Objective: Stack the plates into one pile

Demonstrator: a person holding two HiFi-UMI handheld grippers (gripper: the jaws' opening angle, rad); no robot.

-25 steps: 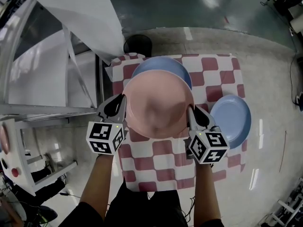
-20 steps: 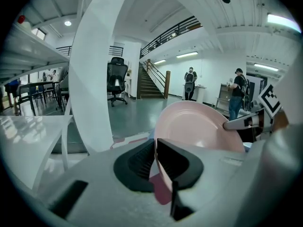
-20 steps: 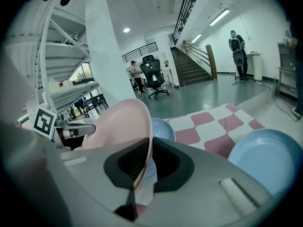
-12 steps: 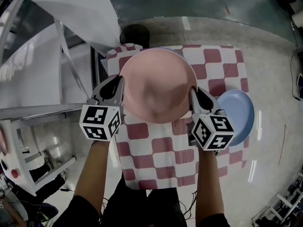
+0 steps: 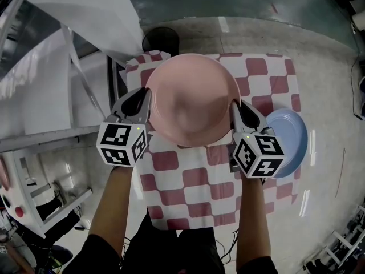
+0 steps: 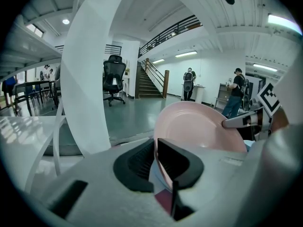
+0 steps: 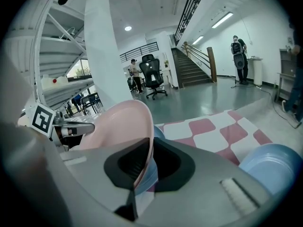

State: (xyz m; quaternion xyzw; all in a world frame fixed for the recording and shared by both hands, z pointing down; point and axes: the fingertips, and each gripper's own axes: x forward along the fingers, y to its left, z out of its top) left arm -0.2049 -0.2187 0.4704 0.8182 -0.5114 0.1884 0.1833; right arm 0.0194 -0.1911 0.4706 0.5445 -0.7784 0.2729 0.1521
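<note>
The left gripper (image 5: 145, 100) and right gripper (image 5: 235, 108) each pinch an opposite rim of a pink plate (image 5: 193, 99), jaws pressed onto its thin edge. Each gripper carries a cube printed with black-and-white square markers. The round plate is held hollow side up, roughly level, its left rim in the left jaws and its right rim in the right jaws, over the far half of a table spread with a red-and-white checked cloth (image 5: 191, 181). In the right gripper view, a second blue plate (image 7: 149, 176) shows directly beneath the pink rim; whether the two touch cannot be told. Another blue plate (image 5: 292, 131) lies alone on the cloth at the table's right edge, just beside the right gripper. Beyond the table stretches a grey floor, with a black office chair (image 6: 113, 77) far off.
</note>
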